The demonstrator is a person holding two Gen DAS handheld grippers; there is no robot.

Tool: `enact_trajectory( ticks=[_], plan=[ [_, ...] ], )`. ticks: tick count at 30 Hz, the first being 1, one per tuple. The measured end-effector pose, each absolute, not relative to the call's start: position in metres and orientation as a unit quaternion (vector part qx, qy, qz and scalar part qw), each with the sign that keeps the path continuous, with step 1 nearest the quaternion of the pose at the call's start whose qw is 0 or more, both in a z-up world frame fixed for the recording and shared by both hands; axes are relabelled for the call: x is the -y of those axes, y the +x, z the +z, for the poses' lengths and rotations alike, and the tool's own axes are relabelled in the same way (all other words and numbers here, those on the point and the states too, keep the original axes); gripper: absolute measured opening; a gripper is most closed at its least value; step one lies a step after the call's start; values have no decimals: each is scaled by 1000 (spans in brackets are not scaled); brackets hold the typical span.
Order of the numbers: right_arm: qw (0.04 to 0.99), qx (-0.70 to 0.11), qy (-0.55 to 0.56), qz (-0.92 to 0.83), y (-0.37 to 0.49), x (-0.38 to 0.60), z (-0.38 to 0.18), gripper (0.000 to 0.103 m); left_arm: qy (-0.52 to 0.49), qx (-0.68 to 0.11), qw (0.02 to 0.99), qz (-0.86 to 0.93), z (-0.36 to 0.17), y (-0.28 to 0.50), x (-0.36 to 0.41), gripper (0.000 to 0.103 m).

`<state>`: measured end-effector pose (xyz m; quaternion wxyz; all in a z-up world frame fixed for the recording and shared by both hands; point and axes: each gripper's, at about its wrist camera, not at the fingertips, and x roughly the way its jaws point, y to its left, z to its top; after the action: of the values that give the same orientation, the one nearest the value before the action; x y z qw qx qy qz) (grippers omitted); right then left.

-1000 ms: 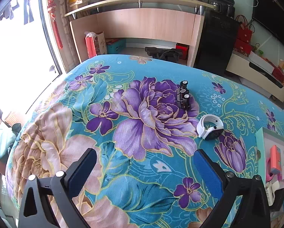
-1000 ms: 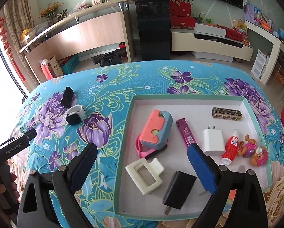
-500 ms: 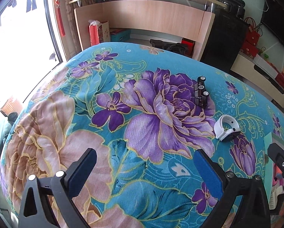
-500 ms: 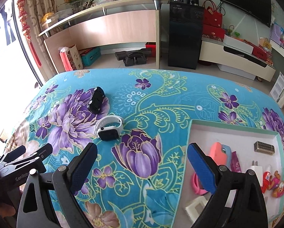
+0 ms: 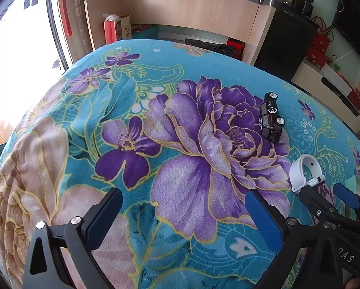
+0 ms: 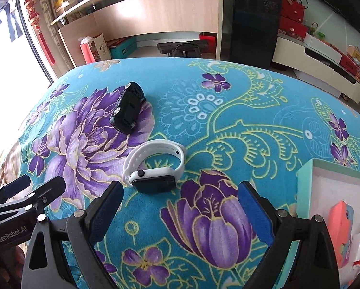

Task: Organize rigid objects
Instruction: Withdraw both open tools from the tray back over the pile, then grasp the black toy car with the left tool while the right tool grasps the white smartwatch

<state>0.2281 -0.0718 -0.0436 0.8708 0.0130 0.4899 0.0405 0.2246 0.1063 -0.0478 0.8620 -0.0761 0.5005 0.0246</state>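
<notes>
Pink case (image 6: 343,224) in tray (image 6: 304,187): right view only

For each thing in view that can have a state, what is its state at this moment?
Left gripper: open, fingers empty, above the cloth.
Right gripper: open, fingers empty, just short of the watch.
Watch: on the cloth, strap closed in a loop, screen dark.
Toy car: lying on its side on the cloth, untouched.
Tray: on the cloth, already holding several items.

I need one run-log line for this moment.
left gripper: open, empty | right gripper: open, near watch | toy car: on cloth | tray: right
</notes>
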Motion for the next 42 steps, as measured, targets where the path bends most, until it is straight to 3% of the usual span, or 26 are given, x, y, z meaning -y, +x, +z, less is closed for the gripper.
enact_trajectory(
  ticks=[15, 21, 30, 32, 36, 40, 42],
  plan=[
    [878, -478, 0, 13, 255, 81, -59, 95, -65, -481, 874, -29, -43, 259, -80, 102],
    [883, -470, 16, 1, 255, 98, -55, 77, -64, -468, 879, -61, -38, 274, -57, 99],
    [887, -461, 36, -7, 256, 115, -54, 64, -50, -467, 880, -77, -43, 302, -30, 81],
    [888, -459, 37, -4, 257, 115, -54, 61, -49, -465, 880, -80, -44, 307, -26, 72],
    [889, -456, 37, -1, 258, 115, -54, 59, -57, -461, 881, -88, -45, 315, -23, 68],
    [890, -455, 42, 1, 258, 117, -53, 57, -48, -457, 884, -90, -46, 317, -19, 36],
    [891, -453, 41, 7, 258, 116, -53, 51, -47, -454, 885, -92, -45, 313, -19, 30]
  ],
)
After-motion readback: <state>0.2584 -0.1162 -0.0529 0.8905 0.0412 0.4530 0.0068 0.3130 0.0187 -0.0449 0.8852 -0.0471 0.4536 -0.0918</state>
